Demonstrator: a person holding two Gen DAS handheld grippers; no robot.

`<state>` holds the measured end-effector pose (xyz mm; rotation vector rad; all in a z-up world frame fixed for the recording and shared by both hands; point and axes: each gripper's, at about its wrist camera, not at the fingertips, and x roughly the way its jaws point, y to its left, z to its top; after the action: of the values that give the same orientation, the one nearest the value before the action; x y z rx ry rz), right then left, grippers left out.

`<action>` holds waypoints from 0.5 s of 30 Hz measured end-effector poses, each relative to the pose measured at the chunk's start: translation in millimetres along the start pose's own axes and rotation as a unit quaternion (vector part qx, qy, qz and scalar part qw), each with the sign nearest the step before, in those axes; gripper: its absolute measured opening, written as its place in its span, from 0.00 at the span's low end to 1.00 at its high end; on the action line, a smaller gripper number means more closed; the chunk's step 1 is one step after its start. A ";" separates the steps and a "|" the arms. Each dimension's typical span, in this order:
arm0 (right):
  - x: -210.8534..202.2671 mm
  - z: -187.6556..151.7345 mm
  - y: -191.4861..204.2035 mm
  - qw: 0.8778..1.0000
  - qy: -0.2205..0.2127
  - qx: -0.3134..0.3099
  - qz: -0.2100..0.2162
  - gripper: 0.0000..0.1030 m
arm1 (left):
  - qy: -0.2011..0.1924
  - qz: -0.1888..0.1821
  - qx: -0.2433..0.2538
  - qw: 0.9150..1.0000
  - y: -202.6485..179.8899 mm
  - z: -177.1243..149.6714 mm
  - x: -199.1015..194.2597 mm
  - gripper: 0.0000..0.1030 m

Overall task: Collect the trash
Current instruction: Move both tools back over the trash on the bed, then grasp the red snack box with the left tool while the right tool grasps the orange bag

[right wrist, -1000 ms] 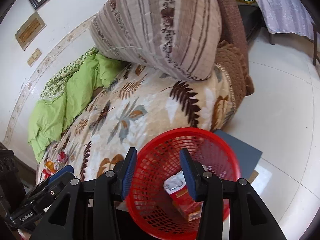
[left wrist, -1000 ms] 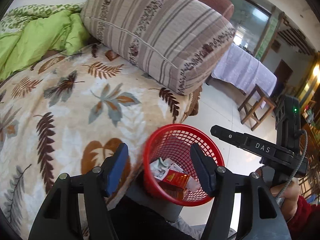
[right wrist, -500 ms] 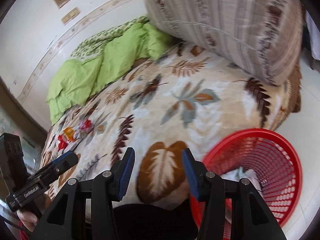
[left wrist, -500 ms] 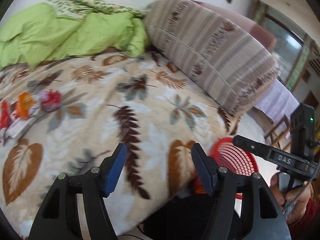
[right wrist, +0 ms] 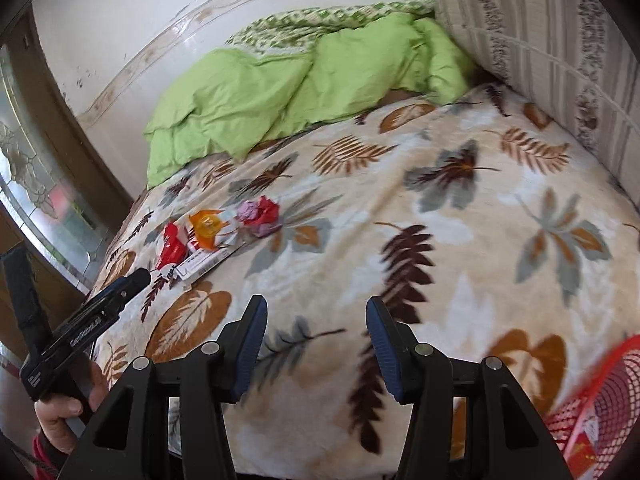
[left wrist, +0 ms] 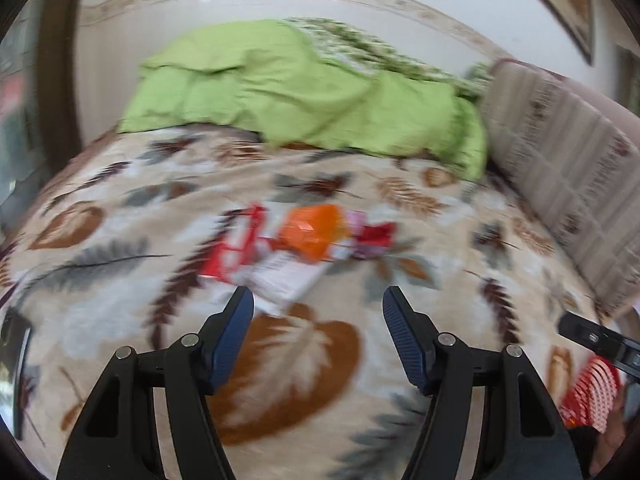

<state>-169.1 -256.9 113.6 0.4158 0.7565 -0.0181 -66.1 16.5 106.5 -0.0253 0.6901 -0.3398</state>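
Trash lies in a cluster on the leaf-patterned blanket (right wrist: 440, 240): an orange plastic piece (left wrist: 312, 228) (right wrist: 206, 226), red wrappers (left wrist: 232, 248) (right wrist: 173, 246), a pink-and-red crumpled wrapper (left wrist: 370, 236) (right wrist: 258, 212) and a white flat packet (left wrist: 284, 276) (right wrist: 204, 262). My left gripper (left wrist: 318, 308) is open and empty, just short of the cluster. My right gripper (right wrist: 316, 316) is open and empty over the blanket, right of the trash. The red mesh basket (right wrist: 600, 400) (left wrist: 592, 392) holding some packets sits at the bed's right edge.
A green duvet (left wrist: 304, 92) (right wrist: 288, 92) is bunched at the back by the wall. A striped bolster (left wrist: 572, 184) (right wrist: 552, 36) lies along the right side. A door with patterned glass (right wrist: 28, 184) stands at the left. A dark object (left wrist: 14, 356) lies at the bed's left edge.
Both grippers have swung left, away from the red basket and across the bed. The trash cluster has come in front of the left gripper. Both jaws stayed open.
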 end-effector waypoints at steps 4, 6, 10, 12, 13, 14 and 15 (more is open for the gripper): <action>26.4 -4.0 15.4 1.000 0.019 0.001 0.021 0.53 | 0.017 0.022 -0.035 0.999 28.0 6.4 31.1 0.64; 36.6 -5.8 21.3 0.999 0.032 -0.006 0.027 0.53 | 0.030 0.028 -0.032 0.999 29.2 10.7 50.4 0.64; 49.5 1.0 31.3 0.998 0.040 -0.016 0.037 0.53 | 0.053 0.048 -0.024 0.997 31.3 19.5 88.2 0.52; 54.7 9.4 37.5 0.998 0.036 -0.016 0.044 0.58 | 0.067 0.040 -0.035 0.996 37.1 23.6 102.7 0.33; 57.0 13.8 41.1 0.998 0.031 -0.014 0.051 0.59 | 0.071 0.046 -0.042 0.996 41.9 24.7 108.0 0.20; 60.0 18.9 46.3 0.998 0.026 -0.015 0.058 0.62 | 0.080 0.047 -0.048 0.995 47.9 25.1 113.6 0.17; 63.0 22.2 51.0 0.998 0.023 -0.018 0.063 0.65 | 0.082 0.039 -0.060 0.994 53.5 25.0 114.0 0.17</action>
<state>-100.0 -210.0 104.3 0.4309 0.7742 0.1230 47.6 28.9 47.9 -0.0847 0.8717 -0.2272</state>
